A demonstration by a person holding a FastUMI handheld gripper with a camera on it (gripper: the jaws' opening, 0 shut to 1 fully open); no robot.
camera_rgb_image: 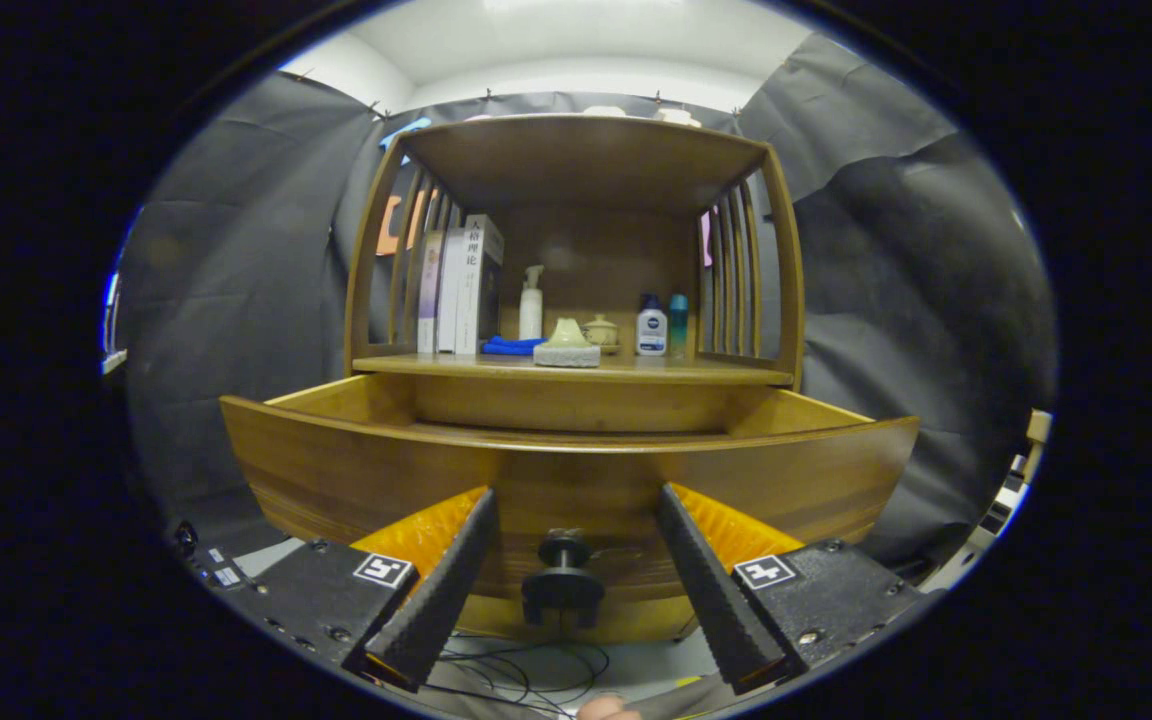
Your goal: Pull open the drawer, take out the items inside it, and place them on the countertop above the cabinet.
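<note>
Gripper view: the drawer [566,470] stands pulled out from the cabinet [576,160]. The tongs [571,560] are spread open, the knob [563,580] between them, untouched. The drawer's inside is hidden behind its front; emptying it appears still to do. The counter [576,368] already carries bottles and books.

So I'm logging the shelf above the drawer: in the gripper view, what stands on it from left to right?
Books → blue cloth → white pump bottle → pale green piece on a stone block → small lidded pot → white bottle → teal bottle.
</note>
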